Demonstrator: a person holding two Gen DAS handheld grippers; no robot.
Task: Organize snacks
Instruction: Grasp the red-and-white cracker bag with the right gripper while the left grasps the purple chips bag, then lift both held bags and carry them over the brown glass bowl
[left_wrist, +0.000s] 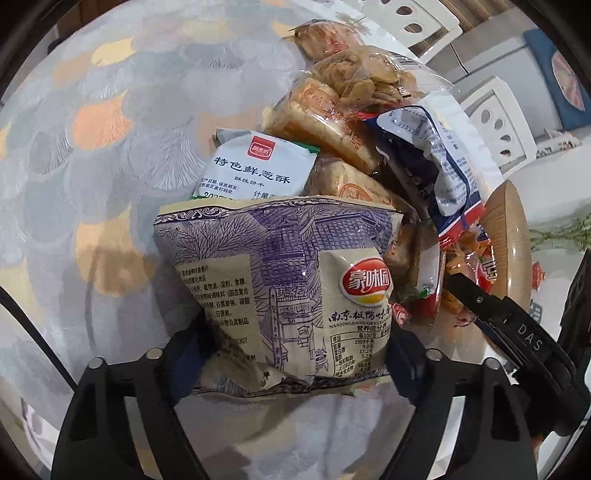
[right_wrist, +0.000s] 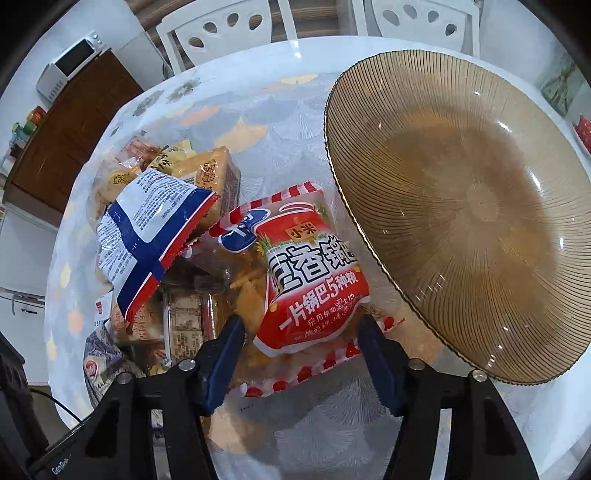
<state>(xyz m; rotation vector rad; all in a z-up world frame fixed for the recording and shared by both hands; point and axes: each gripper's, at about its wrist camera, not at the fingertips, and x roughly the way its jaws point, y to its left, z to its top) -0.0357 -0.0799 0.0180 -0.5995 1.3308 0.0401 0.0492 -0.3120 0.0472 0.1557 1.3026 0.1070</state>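
Note:
A beige and purple chip bag (left_wrist: 280, 266) lies at the near end of a snack pile on the patterned tablecloth (left_wrist: 92, 147). My left gripper (left_wrist: 295, 354) is shut on its lower part, which is pinched narrow between the blue pads. A red rice-crust snack bag (right_wrist: 310, 273) with a striped clear edge lies beside the ribbed amber glass plate (right_wrist: 480, 206). My right gripper (right_wrist: 301, 354) is shut on it, one pad against each side. The plate holds nothing. Its rim (left_wrist: 506, 229) shows at the right of the left wrist view.
The pile holds a white and green cracker packet (left_wrist: 255, 170), a blue, white and red bag (right_wrist: 147, 229) and clear-wrapped biscuits (left_wrist: 332, 122). White chairs (right_wrist: 221, 26) stand past the table's far edge. A microwave (right_wrist: 70, 62) sits on a brown cabinet (right_wrist: 74, 125) at the left.

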